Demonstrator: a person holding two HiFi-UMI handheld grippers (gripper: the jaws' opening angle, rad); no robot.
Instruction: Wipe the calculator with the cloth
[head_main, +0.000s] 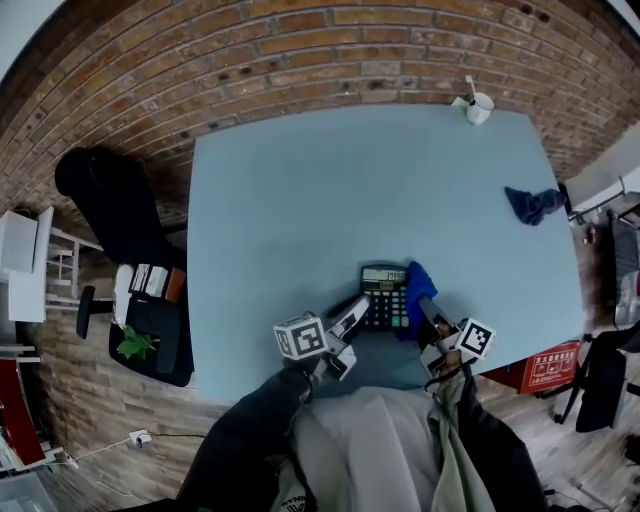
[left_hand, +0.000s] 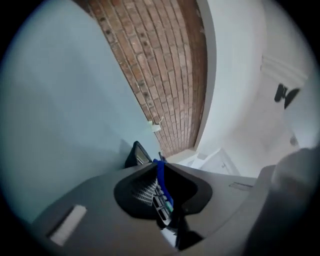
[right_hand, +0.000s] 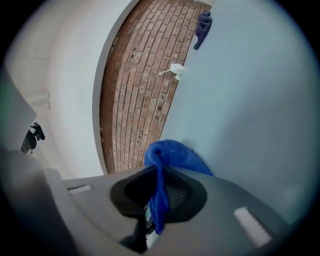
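Head view: black desk calculator (head_main: 384, 296) sits near the front edge of the light-blue table (head_main: 350, 190), display end farthest from the person. The display digits, key legends and any brand are too small to read. A bright blue cloth (head_main: 421, 283) is bunched against its right side, covering that edge. The red box (head_main: 545, 365) off the table corner has white print, illegible. The left gripper (head_main: 352, 318) has its jaws clamped on the calculator's left edge; its own view shows a few keys between the pads, with the rest cut off. The right gripper (head_main: 430, 312) has its jaws pinched on a fold of cloth.
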